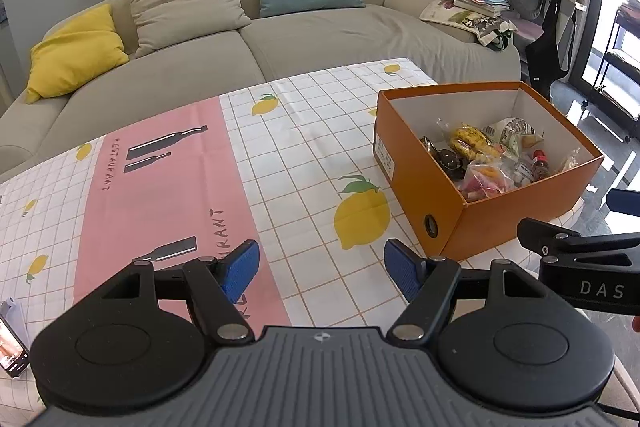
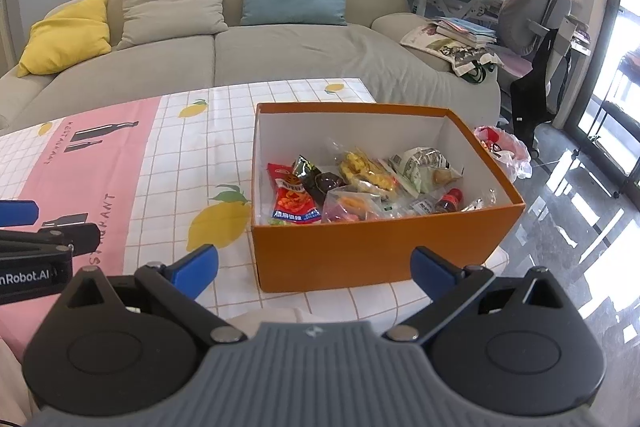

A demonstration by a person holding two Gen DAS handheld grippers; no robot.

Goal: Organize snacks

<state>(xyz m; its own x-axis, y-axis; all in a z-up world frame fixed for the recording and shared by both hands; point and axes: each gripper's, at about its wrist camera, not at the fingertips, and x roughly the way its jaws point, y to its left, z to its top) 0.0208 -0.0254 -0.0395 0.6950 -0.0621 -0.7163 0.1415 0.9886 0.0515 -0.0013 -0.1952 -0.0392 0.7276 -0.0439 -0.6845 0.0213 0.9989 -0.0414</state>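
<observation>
left gripper [image 1: 320,269]: fingers spread wide, holding nothing, above the lemon-print tablecloth [image 1: 304,131] | right gripper [image 2: 314,269]: fingers spread wide, holding nothing, just before the orange box [image 2: 372,251] | snack packets [image 2: 360,187]: piled inside the box, on the table's right part

Left tongs [image 1: 320,269] gape above tablecloth [image 1: 280,155] beside snack-filled box [image 1: 480,223].

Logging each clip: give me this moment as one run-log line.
left tool open, empty | right tool open, empty | snacks in box | cloth bare
</observation>
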